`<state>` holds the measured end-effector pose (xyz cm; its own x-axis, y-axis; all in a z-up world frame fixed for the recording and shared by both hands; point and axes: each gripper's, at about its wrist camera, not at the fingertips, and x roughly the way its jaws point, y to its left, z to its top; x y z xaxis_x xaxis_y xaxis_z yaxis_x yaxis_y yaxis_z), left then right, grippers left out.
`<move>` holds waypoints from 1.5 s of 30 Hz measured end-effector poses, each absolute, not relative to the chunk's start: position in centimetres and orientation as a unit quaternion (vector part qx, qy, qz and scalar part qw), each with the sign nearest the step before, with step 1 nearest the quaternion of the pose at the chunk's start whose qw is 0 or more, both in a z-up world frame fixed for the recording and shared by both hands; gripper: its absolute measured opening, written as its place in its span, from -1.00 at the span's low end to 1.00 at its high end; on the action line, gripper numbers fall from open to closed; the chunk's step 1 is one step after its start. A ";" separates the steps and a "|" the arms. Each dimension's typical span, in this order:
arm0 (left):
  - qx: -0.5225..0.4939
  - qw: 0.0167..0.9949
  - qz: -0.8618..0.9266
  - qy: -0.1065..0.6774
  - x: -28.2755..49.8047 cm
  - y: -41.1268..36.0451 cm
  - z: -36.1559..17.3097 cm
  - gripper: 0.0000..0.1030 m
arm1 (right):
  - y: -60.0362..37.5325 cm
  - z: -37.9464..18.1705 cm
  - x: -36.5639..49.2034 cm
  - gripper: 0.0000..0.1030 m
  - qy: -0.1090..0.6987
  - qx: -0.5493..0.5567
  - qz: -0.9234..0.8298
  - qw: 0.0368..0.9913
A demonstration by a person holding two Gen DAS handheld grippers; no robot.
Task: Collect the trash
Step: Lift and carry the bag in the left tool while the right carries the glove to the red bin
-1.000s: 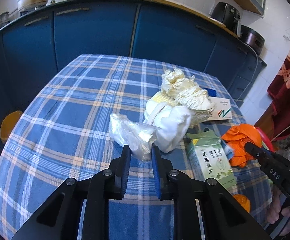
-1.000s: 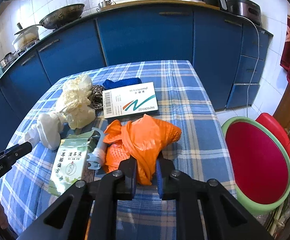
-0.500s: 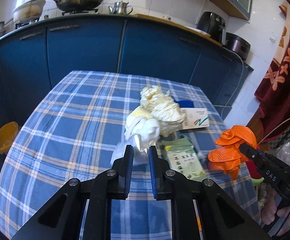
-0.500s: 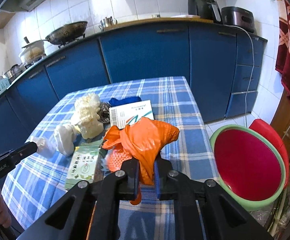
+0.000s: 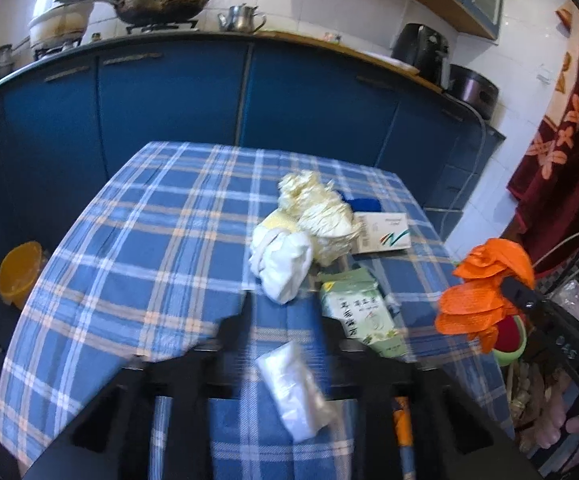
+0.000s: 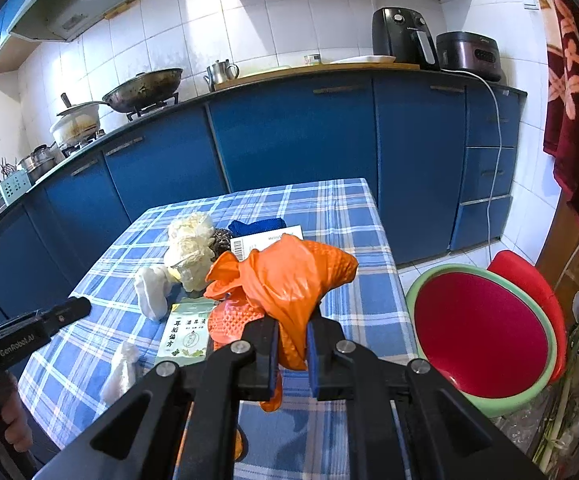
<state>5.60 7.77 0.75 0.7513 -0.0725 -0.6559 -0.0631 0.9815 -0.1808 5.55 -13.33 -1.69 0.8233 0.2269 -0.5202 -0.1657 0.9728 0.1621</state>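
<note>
My right gripper (image 6: 292,330) is shut on an orange plastic bag (image 6: 289,276) and holds it above the checked table's right edge; the bag also shows in the left wrist view (image 5: 485,288). My left gripper (image 5: 285,304) is open and blurred. A clear plastic wrapper (image 5: 295,392) lies loose between and below its fingers, also seen in the right wrist view (image 6: 123,372). On the table lie a white crumpled wad (image 5: 285,260), cream paper (image 5: 317,212), a green box (image 5: 357,312) and a white capsule box (image 5: 385,232).
A red basin with green rim (image 6: 485,332) sits right of the table below its edge. Blue cabinets (image 6: 297,132) stand behind. A yellow bowl (image 5: 19,272) is left of the table. A blue cloth (image 6: 257,226) lies by the capsule box.
My left gripper has opened and the clear wrapper has dropped out of it. Both grippers have pulled back and up; the right one lifted the orange bag off the table.
</note>
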 end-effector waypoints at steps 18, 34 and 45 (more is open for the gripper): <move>-0.083 0.900 -0.001 0.429 5.8 5.6 -3.9 0.09 | -14.7 -2.2 4.7 -0.75 0.283 0.069 0.096 0.952; -0.110 0.898 -0.008 0.426 5.9 6.1 -4.7 -0.40 | -14.7 -2.2 4.6 -0.75 0.282 0.069 0.096 0.952; -0.107 0.921 -0.031 0.372 5.0 5.5 -0.7 -0.42 | -15.3 -1.6 3.9 -0.75 0.270 0.070 0.087 0.956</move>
<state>5.03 5.52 -0.73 0.7207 -0.1359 -0.6798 -0.0231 0.9754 -0.2194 3.93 -15.32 -1.60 0.8387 0.2049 -0.5047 -0.1297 0.9750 0.1804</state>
